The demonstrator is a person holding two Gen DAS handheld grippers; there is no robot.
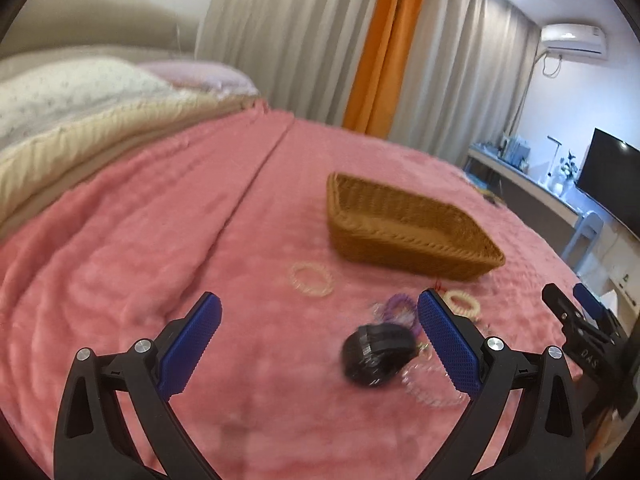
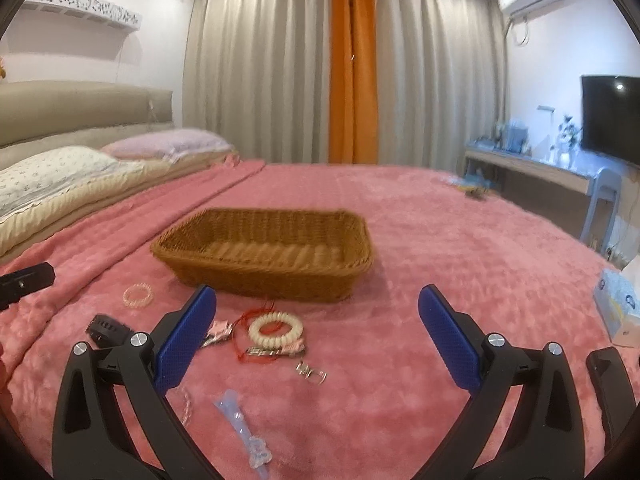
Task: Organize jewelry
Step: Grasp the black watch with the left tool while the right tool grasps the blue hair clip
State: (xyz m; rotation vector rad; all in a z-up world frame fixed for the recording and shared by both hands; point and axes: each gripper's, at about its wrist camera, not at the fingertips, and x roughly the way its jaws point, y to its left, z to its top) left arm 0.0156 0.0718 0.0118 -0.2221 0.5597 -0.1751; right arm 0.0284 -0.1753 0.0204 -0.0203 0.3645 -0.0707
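Observation:
A brown wicker basket (image 1: 404, 228) (image 2: 268, 252) stands on the pink blanket and looks empty. In the left wrist view my left gripper (image 1: 318, 316) is open above a black bead bracelet (image 1: 376, 354), with a purple bracelet (image 1: 398, 306), a clear bracelet (image 1: 432, 386), a pale pink bracelet (image 1: 312, 280) and a cream bracelet (image 1: 462, 301) around it. In the right wrist view my right gripper (image 2: 316, 308) is open and empty above the cream bracelet (image 2: 275, 328), a red string (image 2: 250, 320), a silver clip (image 2: 311, 372) and a blue hair clip (image 2: 244, 432).
The pink blanket (image 2: 460, 260) covers a wide bed with pillows (image 2: 52, 176) at the left. A tissue box (image 2: 618, 304) lies at the right edge. A desk (image 2: 532, 168) with a TV stands beyond the bed. The right gripper shows at the left view's right edge (image 1: 576, 312).

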